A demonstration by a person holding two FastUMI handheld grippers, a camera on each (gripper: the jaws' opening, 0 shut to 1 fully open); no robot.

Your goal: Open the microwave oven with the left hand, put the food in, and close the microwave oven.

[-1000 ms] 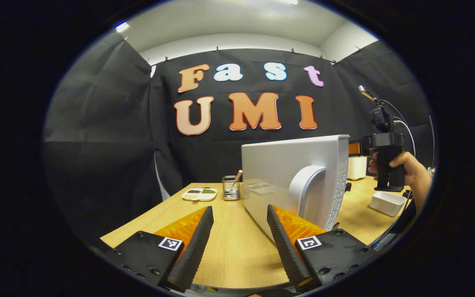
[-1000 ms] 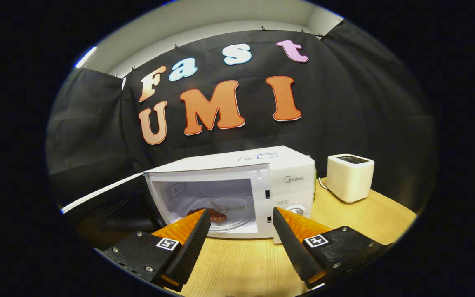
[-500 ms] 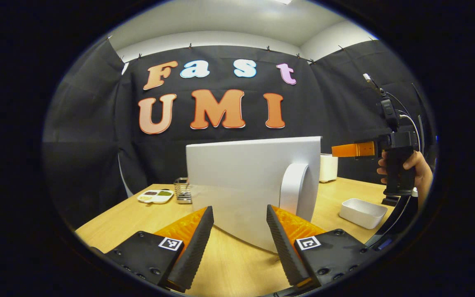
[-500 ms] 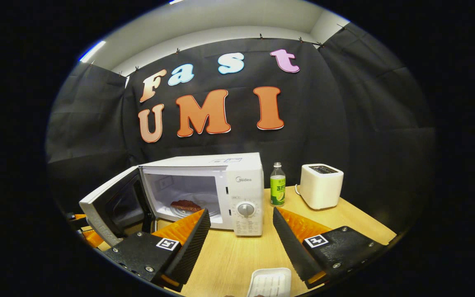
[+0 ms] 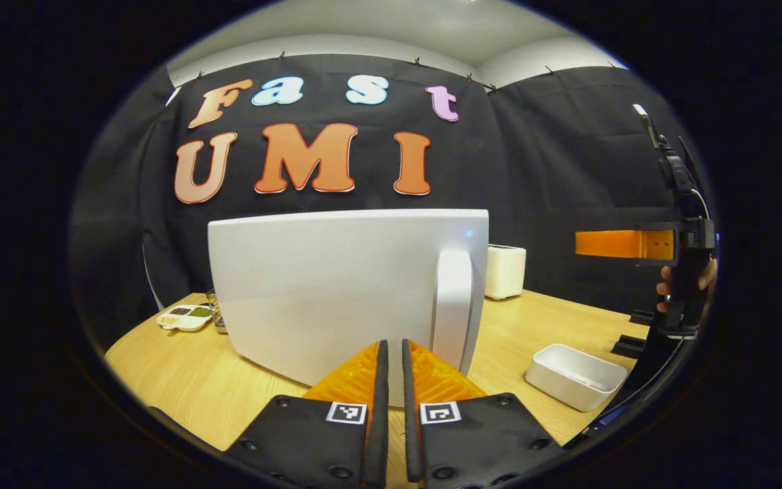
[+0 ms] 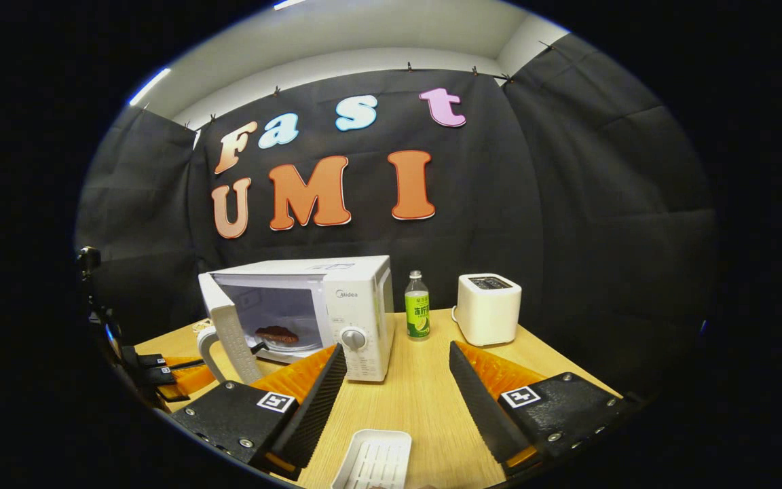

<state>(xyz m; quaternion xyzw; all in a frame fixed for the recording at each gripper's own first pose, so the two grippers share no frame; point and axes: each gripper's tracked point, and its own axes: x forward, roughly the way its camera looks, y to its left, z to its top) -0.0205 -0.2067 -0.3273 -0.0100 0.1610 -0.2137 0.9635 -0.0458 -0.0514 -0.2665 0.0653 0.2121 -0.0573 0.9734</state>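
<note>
Fingers of the left tool (image 5: 391, 380) sit pressed together with nothing between them, their tips just before the door (image 5: 337, 292) near its handle (image 5: 452, 305), which suits pushing the panel shut better than gripping it. The right tool (image 6: 394, 401) hangs spread apart and empty above the surface (image 6: 425, 407), with a white tray (image 6: 374, 462) below it, its part seemingly done. Farther off, the food (image 6: 277, 334) lies inside the oven (image 6: 337, 305), whose door is still ajar. Beyond stand a bottle (image 6: 417, 314) and a toaster (image 6: 489, 309).
</note>
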